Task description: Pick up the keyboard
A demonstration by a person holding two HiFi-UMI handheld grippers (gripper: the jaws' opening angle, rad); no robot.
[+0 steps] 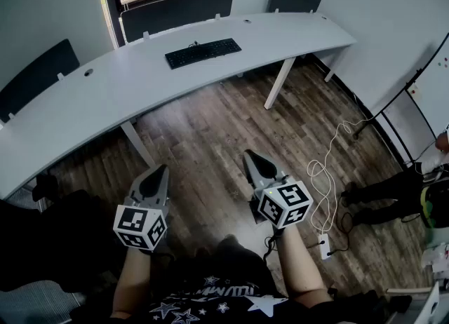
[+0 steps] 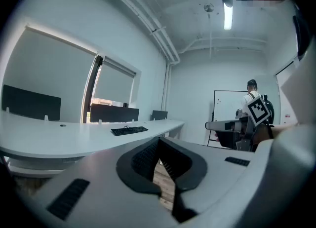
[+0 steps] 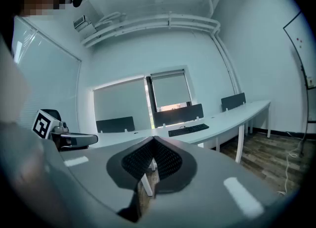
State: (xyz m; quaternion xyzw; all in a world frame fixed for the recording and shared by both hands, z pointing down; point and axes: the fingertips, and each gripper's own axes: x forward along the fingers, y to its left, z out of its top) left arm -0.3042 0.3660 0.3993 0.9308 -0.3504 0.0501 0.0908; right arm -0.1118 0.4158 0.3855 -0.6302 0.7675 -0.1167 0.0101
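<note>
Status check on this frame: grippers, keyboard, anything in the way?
Left gripper shut, empty. Right gripper shut, empty. Keyboard flat on desk, well ahead, untouched. Only floor between; no obstacle seen.

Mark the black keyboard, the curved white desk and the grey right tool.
black keyboard (image 1: 203, 52): head view, middle of keys.
curved white desk (image 1: 105, 98): head view, bare top.
grey right tool (image 1: 250, 154): head view, closed tip.

Keyboard on desk — chairs behind it
</note>
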